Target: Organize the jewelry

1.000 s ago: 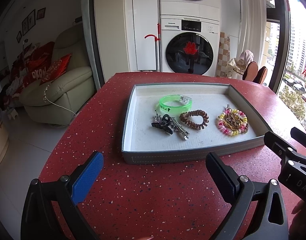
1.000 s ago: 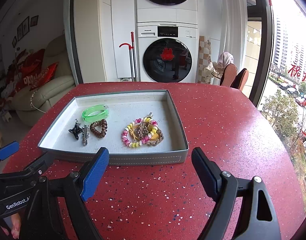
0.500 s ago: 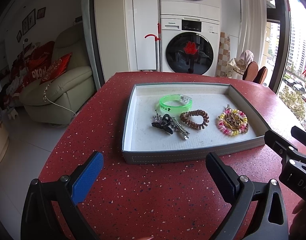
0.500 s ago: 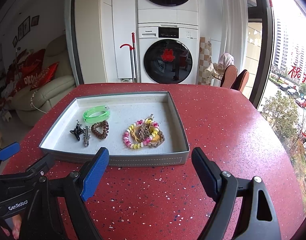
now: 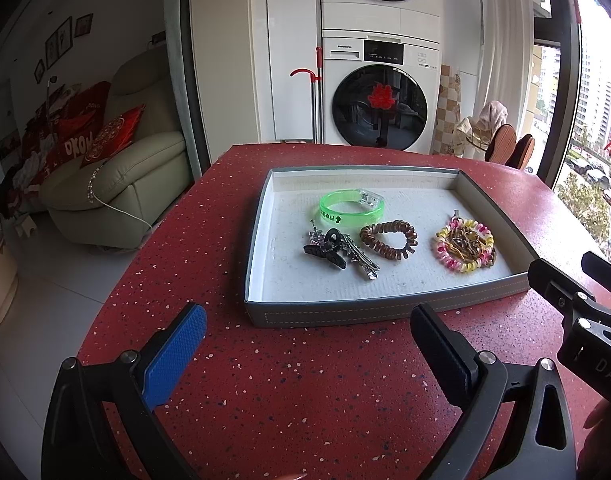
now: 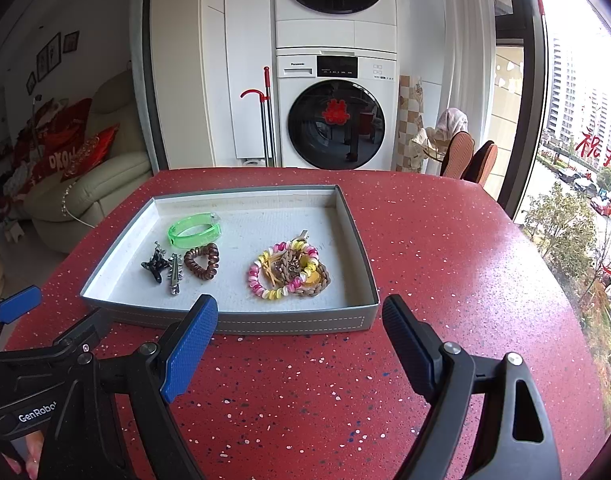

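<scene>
Nearest to us, both tools are empty: the left gripper (image 5: 305, 344) has its fingers spread wide above the red speckled table (image 5: 305, 400), and the right gripper (image 6: 299, 336) is spread just as wide, pinching nothing. Both hover short of the near wall of a shallow grey tray (image 6: 265, 322), which sits on the table with all the jewelry inside it.

Moving outward into the tray, from our left we find a black claw clip (image 5: 325, 250) touching a silver hair clip (image 5: 359, 258), then a brown spiral hair tie (image 5: 389, 240) just beside them, and behind these a translucent green bracelet (image 5: 351, 210). Well apart, toward our right, lies a pink and yellow spiral tie (image 6: 283, 274) tangled with a brown braided cord (image 6: 319, 278).

We judge all of these light. The spiral ties look soft and springy, so we would pinch across one side of the coil. The green bracelet seems stiff and slick; gripping its band edge-on, away from the clear clasp, looks safest. The tangled pile would likely lift as one clump.
</scene>
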Motion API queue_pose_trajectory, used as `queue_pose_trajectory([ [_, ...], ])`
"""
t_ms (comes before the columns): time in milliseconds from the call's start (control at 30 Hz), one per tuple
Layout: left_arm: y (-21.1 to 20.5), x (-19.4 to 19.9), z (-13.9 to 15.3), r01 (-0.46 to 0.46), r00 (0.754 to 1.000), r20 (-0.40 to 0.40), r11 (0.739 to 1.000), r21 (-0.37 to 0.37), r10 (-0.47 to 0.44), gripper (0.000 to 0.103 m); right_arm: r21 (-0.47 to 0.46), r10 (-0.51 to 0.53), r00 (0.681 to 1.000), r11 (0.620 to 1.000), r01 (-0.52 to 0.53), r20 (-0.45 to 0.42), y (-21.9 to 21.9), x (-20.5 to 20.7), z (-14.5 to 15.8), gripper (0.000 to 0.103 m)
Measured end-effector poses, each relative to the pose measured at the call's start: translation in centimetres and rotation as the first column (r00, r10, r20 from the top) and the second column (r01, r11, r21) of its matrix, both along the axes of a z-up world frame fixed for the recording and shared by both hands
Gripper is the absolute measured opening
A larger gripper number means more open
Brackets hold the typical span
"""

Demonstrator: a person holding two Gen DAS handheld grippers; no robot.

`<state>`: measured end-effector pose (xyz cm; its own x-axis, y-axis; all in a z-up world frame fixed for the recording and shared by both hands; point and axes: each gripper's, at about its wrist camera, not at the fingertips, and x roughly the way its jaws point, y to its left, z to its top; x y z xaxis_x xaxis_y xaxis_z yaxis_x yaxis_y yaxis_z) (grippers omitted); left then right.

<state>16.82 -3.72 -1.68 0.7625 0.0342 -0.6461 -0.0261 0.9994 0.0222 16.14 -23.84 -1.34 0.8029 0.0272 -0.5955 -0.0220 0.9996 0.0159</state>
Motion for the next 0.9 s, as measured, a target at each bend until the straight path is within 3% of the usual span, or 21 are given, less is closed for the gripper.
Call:
queue_pose_trajectory([
  [900, -0.17, -0.13, -0.03, 0.000, 1.000, -0.004, 1.000, -0.002, 0.000, 0.103, 0.000, 0.000, 1.000, 1.000, 0.000, 0.002, 0.14, 0.10, 0.12, 0.087],
])
